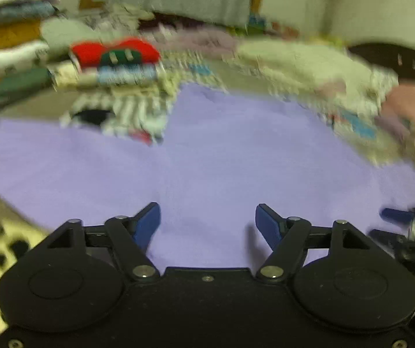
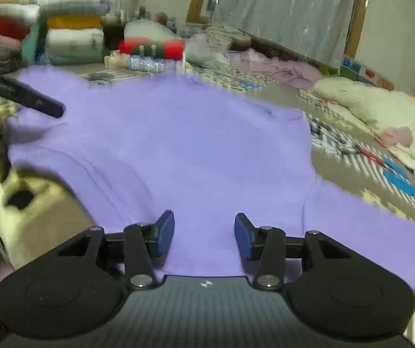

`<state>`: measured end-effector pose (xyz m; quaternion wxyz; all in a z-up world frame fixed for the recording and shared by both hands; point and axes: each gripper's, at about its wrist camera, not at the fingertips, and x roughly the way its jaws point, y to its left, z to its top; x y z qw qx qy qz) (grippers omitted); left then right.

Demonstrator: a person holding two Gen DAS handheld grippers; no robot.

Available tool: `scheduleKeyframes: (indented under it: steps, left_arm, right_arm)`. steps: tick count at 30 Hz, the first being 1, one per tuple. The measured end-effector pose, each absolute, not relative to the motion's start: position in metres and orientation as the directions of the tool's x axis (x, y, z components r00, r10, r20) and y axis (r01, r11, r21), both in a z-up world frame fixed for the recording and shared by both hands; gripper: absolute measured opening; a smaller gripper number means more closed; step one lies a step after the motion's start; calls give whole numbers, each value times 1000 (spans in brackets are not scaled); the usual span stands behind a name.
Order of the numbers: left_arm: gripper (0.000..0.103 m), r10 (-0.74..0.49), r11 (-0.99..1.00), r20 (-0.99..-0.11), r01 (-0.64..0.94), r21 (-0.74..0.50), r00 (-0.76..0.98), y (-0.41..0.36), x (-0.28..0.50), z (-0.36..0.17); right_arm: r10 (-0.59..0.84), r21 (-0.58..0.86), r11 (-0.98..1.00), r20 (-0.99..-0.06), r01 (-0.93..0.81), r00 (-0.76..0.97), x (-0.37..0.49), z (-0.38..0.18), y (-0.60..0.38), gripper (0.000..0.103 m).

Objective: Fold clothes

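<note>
— Where's the garment?

— The lilac top (image 2: 195, 150) lies spread on the patterned mat (image 2: 352, 156), filling the middle of both views. In the right wrist view a stitched, curved edge shows at its near left, and one part reaches off to the right.

— And the grippers?

— The left gripper (image 1: 207, 223) hangs just above the lilac cloth with its blue pads (image 1: 149, 223) wide apart and nothing between them. The right gripper (image 2: 204, 233) is over the near edge of the top, jaws parted too, a little narrower, also empty. Whether either one touches the fabric I can't tell; the left view is smeared.

— What's around it?

— Beyond the top, a small folded pile with a red piece (image 2: 152, 47) on it. Behind that, at the left, taller stacks of folded clothes (image 2: 74, 26). To the right, loose pale laundry (image 2: 381, 116) heaped on the mat, and a grey curtain (image 2: 280, 8) at the back.
</note>
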<state>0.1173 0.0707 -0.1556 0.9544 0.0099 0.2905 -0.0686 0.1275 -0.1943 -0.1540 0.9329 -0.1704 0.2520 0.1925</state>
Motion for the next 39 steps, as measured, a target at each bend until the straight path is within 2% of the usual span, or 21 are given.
scheduleKeyframes:
  steps: [1, 3, 5, 6, 7, 9, 10, 12, 14, 17, 20, 22, 25, 29, 31, 35, 37, 39]
  left_arm:
    - [77, -83, 979, -528, 167, 113, 845, 58, 108, -162]
    - [75, -97, 982, -497, 166, 96, 862, 55, 97, -150]
    - [75, -137, 983, -461, 180, 49, 877, 54, 86, -139]
    - [75, -161, 975, -482, 216, 60, 861, 48, 83, -142]
    - [76, -182, 964, -514, 256, 76, 839, 39, 81, -147]
    - [81, -190, 935, -584, 327, 138, 789, 21, 79, -162]
    - [81, -170, 922, -576, 336, 194, 799, 13, 76, -164]
    - [81, -190, 931, -582, 334, 151, 791, 14, 78, -151]
    - [81, -233, 939, -542, 332, 91, 808, 18, 77, -143]
    - [81, -239, 945, -532, 321, 65, 812, 12, 84, -139]
    - [81, -250, 953, -517, 303, 18, 818, 7, 89, -134]
    - [81, -270, 951, -502, 308, -7, 822, 1, 96, -127]
    - [81, -356, 929, -479, 359, -90, 802, -3, 101, -110]
    - [76, -412, 911, -442, 352, -213, 797, -7, 116, -86]
    - [66, -425, 905, -443, 349, -245, 789, -14, 138, -74]
    - [63, -398, 918, -470, 336, -213, 788, -43, 194, -51]
    - [63, -381, 925, -500, 324, -200, 778, -60, 229, -47]
    - [62, -361, 932, -528, 313, -181, 769, -78, 266, -47]
  right_arm:
    - [254, -243, 865, -544, -440, 800, 125, -148, -191, 47]
    - [279, -264, 854, -495, -448, 823, 108, -136, -187, 47]
    - [369, -253, 828, -426, -500, 826, 90, -131, -182, 53]
    - [349, -278, 819, -452, -502, 821, 90, -135, -176, 67]
    - [294, -293, 814, -537, -502, 791, 95, -147, -169, 71]
    - [326, -101, 881, -580, -463, 747, 103, -151, -186, 73]
    - [339, -52, 888, -597, -457, 727, 104, -145, -194, 70]
    - [324, -70, 891, -595, -448, 736, 92, -133, -202, 67]
    - [351, 35, 914, -564, -404, 747, 80, -127, -221, 67]
    - [365, 207, 931, -506, -301, 781, 79, -121, -257, 68]
    - [302, 264, 945, -488, -191, 819, 82, -124, -282, 68]
    - [281, 324, 937, -488, -127, 827, 83, -135, -299, 64]
    - [283, 428, 901, -456, -70, 844, 80, -138, -324, 64]
    - [243, 367, 927, -430, -77, 869, 80, -138, -326, 64]
    - [265, 305, 942, -410, -143, 873, 82, -136, -317, 64]
    - [355, 124, 935, -391, -334, 849, 103, -134, -274, 64]
    - [393, 17, 905, -414, -425, 821, 106, -138, -247, 64]
    - [453, -35, 847, -476, -531, 754, 110, -149, -223, 62]
